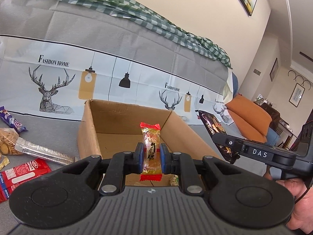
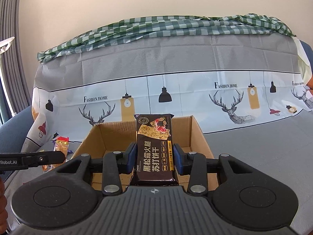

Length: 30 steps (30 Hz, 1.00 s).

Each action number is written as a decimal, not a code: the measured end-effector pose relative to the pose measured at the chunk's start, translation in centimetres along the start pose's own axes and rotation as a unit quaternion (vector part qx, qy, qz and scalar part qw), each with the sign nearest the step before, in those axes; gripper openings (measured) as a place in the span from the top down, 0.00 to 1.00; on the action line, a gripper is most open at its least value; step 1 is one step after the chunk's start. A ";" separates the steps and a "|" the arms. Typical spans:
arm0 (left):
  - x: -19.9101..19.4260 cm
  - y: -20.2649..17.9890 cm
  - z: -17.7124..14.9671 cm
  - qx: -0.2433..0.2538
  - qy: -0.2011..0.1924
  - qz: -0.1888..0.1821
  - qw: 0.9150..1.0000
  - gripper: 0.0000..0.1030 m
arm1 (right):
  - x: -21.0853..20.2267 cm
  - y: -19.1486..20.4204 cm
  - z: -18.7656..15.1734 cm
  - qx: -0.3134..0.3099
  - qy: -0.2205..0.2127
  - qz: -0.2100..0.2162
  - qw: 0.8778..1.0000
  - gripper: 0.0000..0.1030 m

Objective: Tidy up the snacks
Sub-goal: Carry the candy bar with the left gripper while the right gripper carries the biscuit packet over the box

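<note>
An open cardboard box [image 1: 109, 117] stands on the grey cloth; it also shows in the right wrist view [image 2: 197, 135]. My left gripper [image 1: 150, 157] is shut on a small gold candy bar with red ends [image 1: 151, 150], held upright above the box's near edge. My right gripper [image 2: 154, 156] is shut on a black cracker packet [image 2: 153, 150], held upright over the box. The black packet also shows in the left wrist view [image 1: 213, 127], to the right of the box. The candy bar shows at the left in the right wrist view [image 2: 61, 145].
Loose snacks lie left of the box: a red packet [image 1: 23, 172], a silver sachet [image 1: 43, 152], a biscuit bag [image 1: 7, 143] and a purple wrapper [image 1: 11, 121]. A small snack [image 1: 174, 180] lies inside the box. A sofa back with printed cloth [image 1: 137, 74] rises behind.
</note>
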<state>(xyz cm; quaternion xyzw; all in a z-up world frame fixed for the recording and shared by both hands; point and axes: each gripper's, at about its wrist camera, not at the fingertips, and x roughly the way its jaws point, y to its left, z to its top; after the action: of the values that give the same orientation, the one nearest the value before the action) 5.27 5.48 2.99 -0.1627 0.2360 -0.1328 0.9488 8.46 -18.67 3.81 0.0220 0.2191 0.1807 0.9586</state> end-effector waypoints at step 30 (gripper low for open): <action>0.3 -1.5 -0.4 0.033 0.010 -0.030 0.999 0.83 | 0.4 -0.1 0.1 -0.013 0.007 0.004 1.000 0.60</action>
<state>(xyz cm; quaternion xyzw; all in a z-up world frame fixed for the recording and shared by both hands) 5.09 3.91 3.10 -0.1366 0.2363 -0.1702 0.9468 8.86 -18.59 3.72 0.0096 0.2230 0.1876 0.9566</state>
